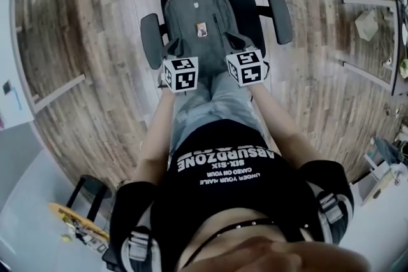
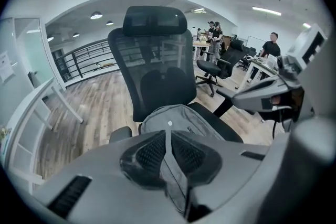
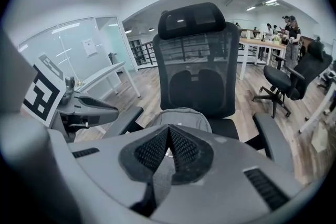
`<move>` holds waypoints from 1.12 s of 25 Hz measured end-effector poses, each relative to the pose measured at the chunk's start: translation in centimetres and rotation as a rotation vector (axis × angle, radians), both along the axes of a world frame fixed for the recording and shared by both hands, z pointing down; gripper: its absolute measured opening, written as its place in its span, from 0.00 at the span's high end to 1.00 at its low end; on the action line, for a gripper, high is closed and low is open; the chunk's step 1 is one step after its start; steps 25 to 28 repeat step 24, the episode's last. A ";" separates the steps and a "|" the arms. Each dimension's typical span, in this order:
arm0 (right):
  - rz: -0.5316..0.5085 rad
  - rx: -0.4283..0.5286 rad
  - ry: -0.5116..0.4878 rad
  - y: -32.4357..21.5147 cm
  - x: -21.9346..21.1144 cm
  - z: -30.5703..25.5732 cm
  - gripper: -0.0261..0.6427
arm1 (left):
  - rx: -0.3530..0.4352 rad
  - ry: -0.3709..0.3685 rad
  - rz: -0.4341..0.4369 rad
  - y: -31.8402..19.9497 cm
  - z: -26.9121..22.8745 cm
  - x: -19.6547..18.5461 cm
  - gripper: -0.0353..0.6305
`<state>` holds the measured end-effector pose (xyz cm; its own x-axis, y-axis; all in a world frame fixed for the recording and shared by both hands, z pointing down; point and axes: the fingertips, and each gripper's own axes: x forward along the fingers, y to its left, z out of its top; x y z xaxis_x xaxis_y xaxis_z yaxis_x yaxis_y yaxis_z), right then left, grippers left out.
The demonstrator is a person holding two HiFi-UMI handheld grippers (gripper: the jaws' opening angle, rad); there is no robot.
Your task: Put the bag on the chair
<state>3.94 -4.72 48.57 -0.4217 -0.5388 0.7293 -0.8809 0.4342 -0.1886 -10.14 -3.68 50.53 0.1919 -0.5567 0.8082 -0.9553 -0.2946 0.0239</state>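
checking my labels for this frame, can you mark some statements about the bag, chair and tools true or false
1. The left tool is shut on a grey strap of the bag. True.
2. The right tool is open and empty. False: it is shut on a second strap of the bag.
3. The chair has a headrest and two armrests. True.
4. The bag is red. False: it is grey.
5. The floor is carpeted. False: it is wood-look planks.
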 end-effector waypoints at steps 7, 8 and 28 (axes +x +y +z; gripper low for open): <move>-0.013 0.028 -0.003 0.5 0.0 -2.2 0.94 | 0.011 0.042 0.012 1.5 -1.3 -0.3 0.88; -0.014 0.027 -0.002 0.6 0.0 -2.4 0.94 | 0.009 0.050 0.009 1.8 -1.3 -0.4 0.88; -0.050 0.003 0.015 3.3 0.0 -2.6 0.94 | 0.029 0.226 0.019 3.1 -4.1 0.2 0.90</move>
